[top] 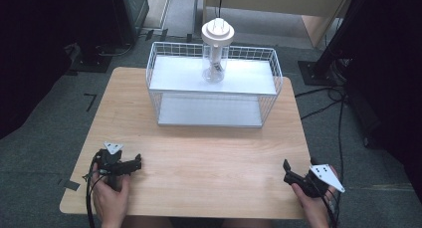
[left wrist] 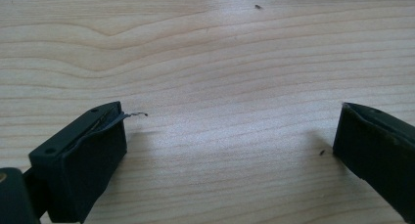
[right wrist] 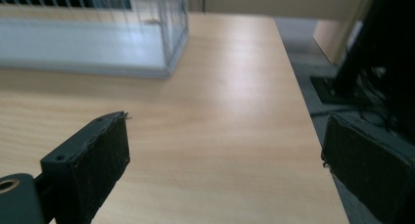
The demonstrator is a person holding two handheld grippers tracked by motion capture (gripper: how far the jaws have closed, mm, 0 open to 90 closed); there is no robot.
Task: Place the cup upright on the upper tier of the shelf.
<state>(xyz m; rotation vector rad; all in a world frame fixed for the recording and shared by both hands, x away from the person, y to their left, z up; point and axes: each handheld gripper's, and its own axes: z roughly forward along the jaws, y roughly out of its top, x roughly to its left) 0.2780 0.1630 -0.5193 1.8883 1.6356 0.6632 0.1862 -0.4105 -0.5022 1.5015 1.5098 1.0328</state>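
A white wire rack point(top: 214, 86) with two shelves stands at the far middle of the wooden table point(top: 199, 153). On its top shelf a clear bottle-like vessel point(top: 215, 58) with a wide white cap stands upright. My left gripper point(top: 138, 163) rests near the table's front left corner, open, its jaws wide apart over bare wood point(left wrist: 230, 116). My right gripper point(top: 286, 169) sits near the front right corner, open as well, with nothing between its jaws; its view faces the rack's lower right corner point(right wrist: 161, 62).
The table's right edge point(right wrist: 303, 101) drops to grey carpet with cables and a black stand base point(top: 318, 71). More dark equipment stands at the far left point(top: 94, 58). Bare wood lies between the grippers and the rack.
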